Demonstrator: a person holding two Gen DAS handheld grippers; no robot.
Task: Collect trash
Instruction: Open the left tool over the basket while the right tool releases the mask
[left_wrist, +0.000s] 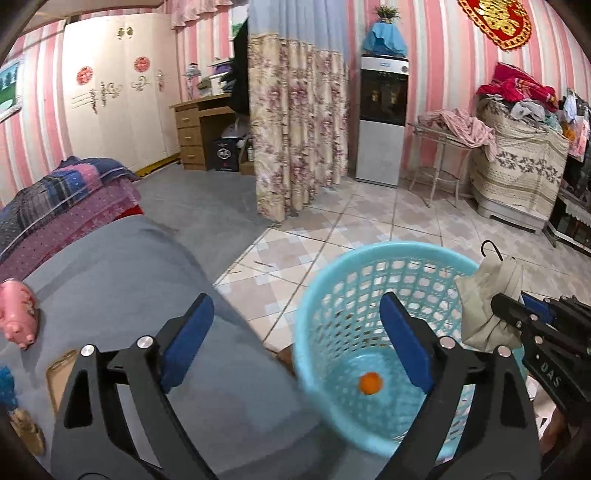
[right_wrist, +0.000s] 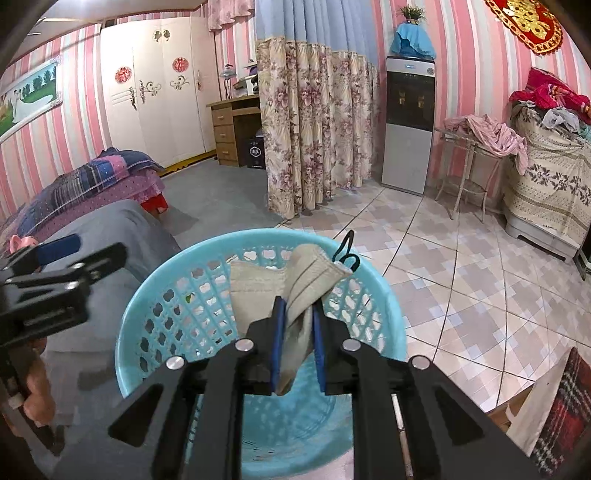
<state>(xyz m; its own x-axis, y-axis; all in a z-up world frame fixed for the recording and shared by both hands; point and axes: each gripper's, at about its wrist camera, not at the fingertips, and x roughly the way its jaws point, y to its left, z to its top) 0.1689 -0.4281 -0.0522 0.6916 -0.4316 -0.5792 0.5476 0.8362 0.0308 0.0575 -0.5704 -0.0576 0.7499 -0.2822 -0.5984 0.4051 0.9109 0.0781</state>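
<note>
A light blue plastic basket (left_wrist: 332, 295) stands on the floor beside the grey bed; it also shows in the right wrist view (right_wrist: 147, 314). A small orange piece (left_wrist: 370, 383) lies on its bottom. My right gripper (right_wrist: 298, 314) is shut on a beige face mask (right_wrist: 310, 284) with a black ear loop and holds it over the basket's opening. The mask (left_wrist: 487, 295) and right gripper (left_wrist: 517, 314) show at the basket's right rim in the left wrist view. My left gripper (left_wrist: 295, 332) is open and empty, above the basket's left rim and the bed edge.
The grey bed (left_wrist: 129, 277) carries a pink pig figure (left_wrist: 18, 314), a phone case (left_wrist: 59, 373) and folded quilts (left_wrist: 66, 199). A floral curtain (left_wrist: 295, 129), water dispenser (left_wrist: 382, 118), small table with clothes (left_wrist: 447, 147) and tiled floor (left_wrist: 369, 221) lie beyond.
</note>
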